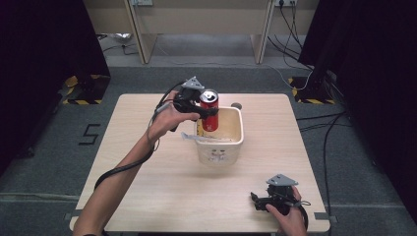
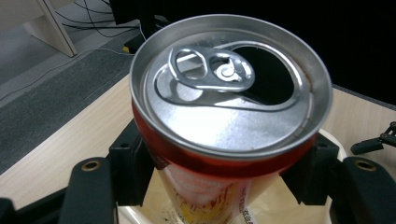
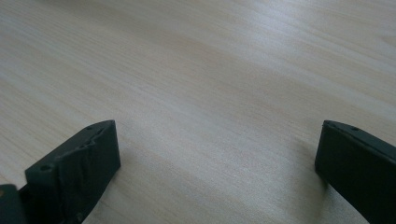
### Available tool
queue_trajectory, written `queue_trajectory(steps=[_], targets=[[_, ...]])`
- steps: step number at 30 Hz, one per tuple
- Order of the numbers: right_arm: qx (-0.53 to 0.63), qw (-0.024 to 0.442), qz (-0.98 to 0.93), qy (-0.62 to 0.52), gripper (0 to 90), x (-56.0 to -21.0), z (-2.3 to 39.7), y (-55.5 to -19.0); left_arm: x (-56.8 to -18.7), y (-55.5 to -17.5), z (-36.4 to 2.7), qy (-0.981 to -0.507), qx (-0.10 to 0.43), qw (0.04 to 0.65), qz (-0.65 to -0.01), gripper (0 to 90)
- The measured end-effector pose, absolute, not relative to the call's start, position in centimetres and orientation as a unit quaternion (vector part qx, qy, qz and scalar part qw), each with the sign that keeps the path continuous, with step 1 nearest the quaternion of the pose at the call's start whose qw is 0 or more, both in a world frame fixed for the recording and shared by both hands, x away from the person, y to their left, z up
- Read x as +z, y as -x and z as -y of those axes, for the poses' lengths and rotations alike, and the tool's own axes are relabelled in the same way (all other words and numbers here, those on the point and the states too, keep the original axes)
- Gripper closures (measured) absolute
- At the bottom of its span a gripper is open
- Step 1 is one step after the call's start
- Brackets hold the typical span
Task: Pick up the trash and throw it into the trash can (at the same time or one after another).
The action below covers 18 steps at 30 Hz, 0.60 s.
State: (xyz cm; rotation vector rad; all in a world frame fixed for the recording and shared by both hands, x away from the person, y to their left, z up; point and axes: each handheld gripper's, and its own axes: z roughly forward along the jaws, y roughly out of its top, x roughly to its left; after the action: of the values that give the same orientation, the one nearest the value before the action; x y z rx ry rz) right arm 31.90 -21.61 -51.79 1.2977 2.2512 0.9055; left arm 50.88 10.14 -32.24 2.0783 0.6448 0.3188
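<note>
While your left tongs (image 1: 204, 111) clamp the opened red can (image 1: 210, 109) upright just above the cream bin (image 1: 231, 142), likely to drop it in cleanly, your right tongs (image 1: 260, 200) rest spread and empty on the surface (image 1: 147, 162), well clear of the bin.

The high view looks forward and down over the whole table (image 1: 147, 196). The left gripper view sits close above a red can (image 2: 229, 116), also seen from above (image 1: 210, 109). The right gripper view faces bare tabletop (image 3: 210, 84) closely.
</note>
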Motion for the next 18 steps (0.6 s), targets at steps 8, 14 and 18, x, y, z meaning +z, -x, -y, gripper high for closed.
queue_trajectory(steps=[8, 14, 18], targets=[[0.323, 0.194, -0.803, -0.462, 0.3, -51.8, 21.6, -31.9, -32.6, -51.1, -9.8, -0.847, 0.127, 0.448, -0.256, 34.2], [0.323, 0.194, -0.803, -0.462, 0.3, -51.8, 21.6, -31.9, -33.0, -51.1, -9.5, -0.851, 0.123, 0.443, -0.252, 34.2], [0.323, 0.193, -0.803, -0.462, 0.3, -51.8, 21.6, -31.9, -33.3, -51.3, -9.4, -0.854, 0.117, 0.439, -0.253, 34.0]])
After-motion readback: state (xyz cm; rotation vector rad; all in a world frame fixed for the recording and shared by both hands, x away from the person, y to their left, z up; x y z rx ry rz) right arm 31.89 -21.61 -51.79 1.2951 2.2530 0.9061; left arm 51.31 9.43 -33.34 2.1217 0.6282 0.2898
